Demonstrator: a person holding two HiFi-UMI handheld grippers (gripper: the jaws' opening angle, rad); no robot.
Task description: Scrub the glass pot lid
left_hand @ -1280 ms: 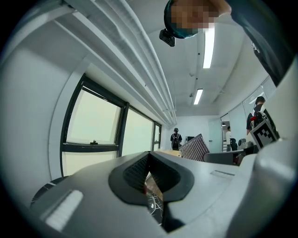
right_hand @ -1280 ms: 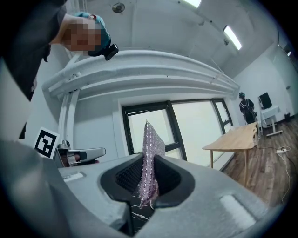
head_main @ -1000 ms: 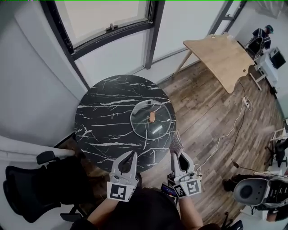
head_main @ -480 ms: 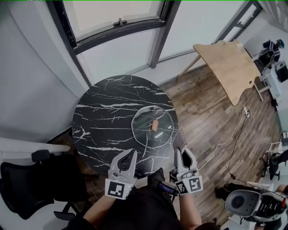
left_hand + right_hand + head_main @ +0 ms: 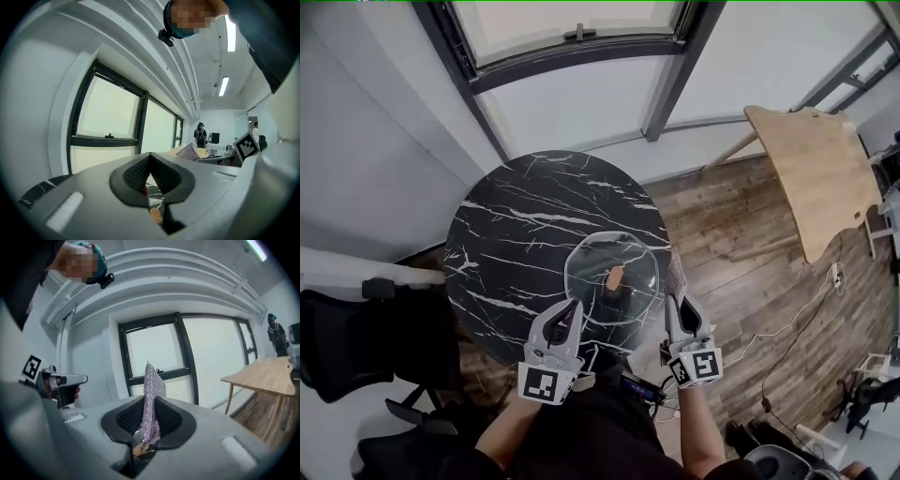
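Silvery mesh scrub cloth (image 5: 151, 394) stood pinched upright in right gripper (image 5: 149, 404), jaws clamped on it. Left gripper (image 5: 149, 158) alongside, jaws met at tips, nothing between. Just ahead: glass pot lid (image 5: 592, 261) lay flat on near-right part of black marble table (image 5: 511, 225), brown knob (image 5: 614, 277) on top. Judged: lid stiff, smooth, breakable, likely to skate on marble. Best hold looked like knob, left gripper pinning it while soft cloth worked glass. Window (image 5: 581, 37) beyond.
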